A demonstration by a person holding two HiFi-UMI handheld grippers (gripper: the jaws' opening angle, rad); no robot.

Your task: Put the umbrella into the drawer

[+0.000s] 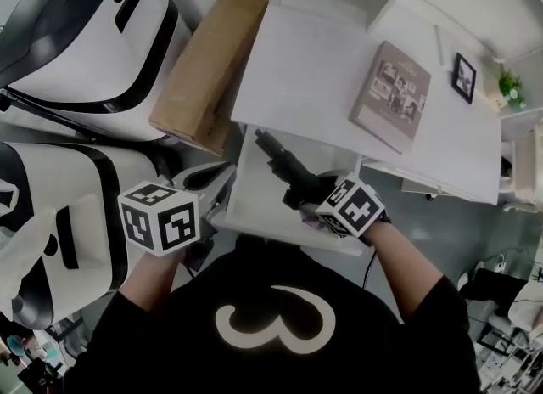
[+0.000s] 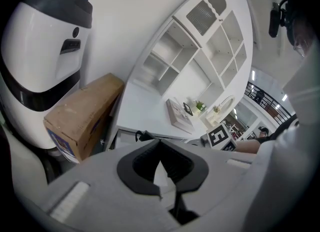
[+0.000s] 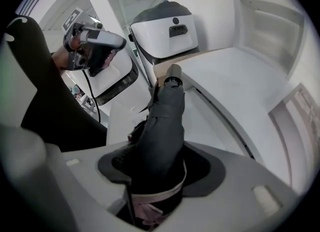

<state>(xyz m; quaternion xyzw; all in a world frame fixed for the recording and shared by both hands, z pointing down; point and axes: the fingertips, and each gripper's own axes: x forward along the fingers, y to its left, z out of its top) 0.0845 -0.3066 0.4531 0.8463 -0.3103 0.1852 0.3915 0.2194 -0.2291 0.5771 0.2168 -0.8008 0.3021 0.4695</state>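
The right gripper (image 1: 301,190) is clamped around one end of the dark folded fabric umbrella (image 1: 276,156), held tilted over the open white drawer (image 1: 254,210). It likely needs lowering flat along the drawer's length before release. The left gripper (image 1: 210,188), jaws together and empty, waits near the drawer's left edge, whose front the person's body hides.

Drawer (image 1: 251,202) open, interior free; cardboard box (image 1: 208,65) flanks left.
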